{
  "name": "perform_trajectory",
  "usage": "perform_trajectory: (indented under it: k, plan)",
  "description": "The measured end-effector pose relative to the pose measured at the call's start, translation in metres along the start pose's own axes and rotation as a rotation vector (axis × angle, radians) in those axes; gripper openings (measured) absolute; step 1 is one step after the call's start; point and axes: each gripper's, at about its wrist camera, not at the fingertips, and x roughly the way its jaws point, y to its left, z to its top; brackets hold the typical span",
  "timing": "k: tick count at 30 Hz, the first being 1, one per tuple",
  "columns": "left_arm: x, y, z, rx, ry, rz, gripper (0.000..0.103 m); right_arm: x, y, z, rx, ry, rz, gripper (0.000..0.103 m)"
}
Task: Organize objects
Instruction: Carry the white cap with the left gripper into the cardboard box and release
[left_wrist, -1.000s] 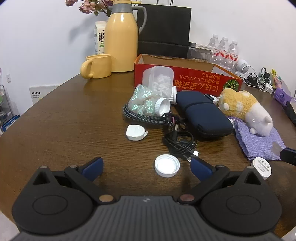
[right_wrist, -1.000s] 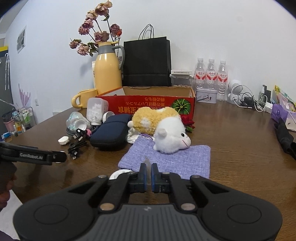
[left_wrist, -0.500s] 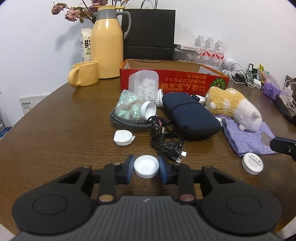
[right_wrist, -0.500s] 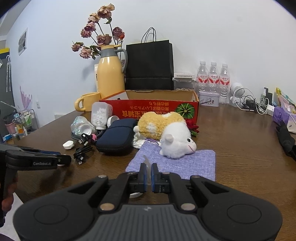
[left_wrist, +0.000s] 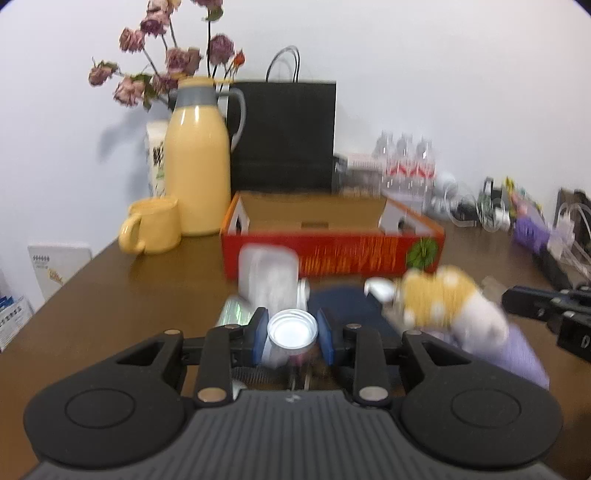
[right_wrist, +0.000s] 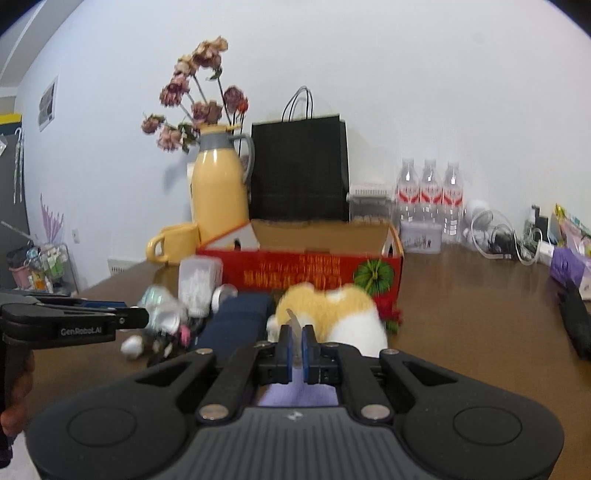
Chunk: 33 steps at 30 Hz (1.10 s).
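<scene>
My left gripper (left_wrist: 293, 336) is shut on a round white lid (left_wrist: 292, 329) and holds it above the table, in front of the clutter. My right gripper (right_wrist: 294, 347) is shut on a thin clear plastic piece (right_wrist: 294, 321) and is raised over the purple cloth (right_wrist: 295, 396). Ahead stands an open red cardboard box (left_wrist: 332, 254), also in the right wrist view (right_wrist: 310, 273). A plush sheep (left_wrist: 447, 306), a navy pouch (right_wrist: 240, 325) and a clear container of white pieces (left_wrist: 267, 273) lie before the box. The left view is blurred.
A yellow jug (left_wrist: 197, 181) with dried flowers, a yellow mug (left_wrist: 153, 230) and a black paper bag (left_wrist: 284, 136) stand behind the box. Water bottles (right_wrist: 428, 199) and tangled cables (right_wrist: 495, 236) are at the back right. A small white case (right_wrist: 131, 345) lies left of the pouch.
My left gripper closed on the white lid, lifted it off the table and moved forward toward the box. My right gripper rose and moved forward, still pinching the clear piece.
</scene>
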Motion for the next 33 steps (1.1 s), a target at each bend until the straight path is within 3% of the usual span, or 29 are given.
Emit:
perform_trajectory:
  k: [8, 19, 26, 33]
  plan:
    - [0.046, -0.002, 0.062, -0.043, -0.072, -0.003, 0.030, 0.049, -0.006, 0.057, -0.011, -0.057, -0.019, 0.004]
    - [0.142, -0.002, 0.116, -0.076, -0.028, 0.043, 0.030, 0.162, -0.025, 0.115, 0.043, -0.019, -0.054, 0.004]
    - [0.186, -0.006, 0.124, -0.078, 0.020, 0.081, 0.030, 0.217, -0.037, 0.111, 0.065, 0.083, -0.079, 0.004]
    - [0.205, -0.002, 0.114, -0.071, 0.073, 0.111, 0.030, 0.237, -0.042, 0.099, 0.071, 0.158, -0.078, 0.004]
